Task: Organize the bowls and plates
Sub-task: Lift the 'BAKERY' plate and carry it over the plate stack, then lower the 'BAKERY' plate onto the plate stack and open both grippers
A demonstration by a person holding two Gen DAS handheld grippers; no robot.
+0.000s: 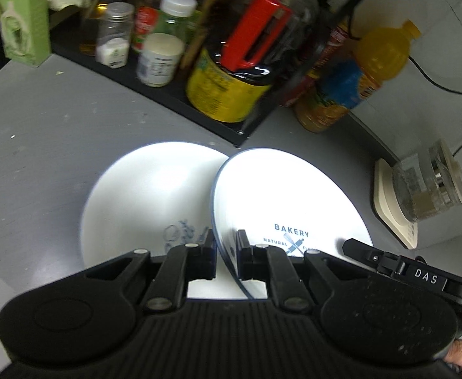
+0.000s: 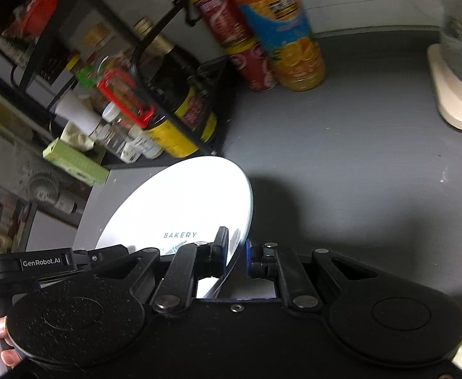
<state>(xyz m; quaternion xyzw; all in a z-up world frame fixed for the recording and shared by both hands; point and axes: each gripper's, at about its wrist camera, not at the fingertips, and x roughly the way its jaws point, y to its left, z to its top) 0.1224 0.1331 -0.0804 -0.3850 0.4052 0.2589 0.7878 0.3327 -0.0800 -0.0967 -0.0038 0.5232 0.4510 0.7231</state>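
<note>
Plate, white, blue-rimmed, printed "BAKERY"

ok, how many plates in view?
2. The bakery plate is tilted, its rim between the fingers of both the left gripper and right gripper. The floral plate lies on the counter beside it.

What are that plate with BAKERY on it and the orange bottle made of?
The plate looks like glazed ceramic, perhaps melamine: white, glossy, thin blue rim, printed logo, strong glare. The bottle looks like clear plastic: the orange drink shows through, under a printed wrap label.
</note>
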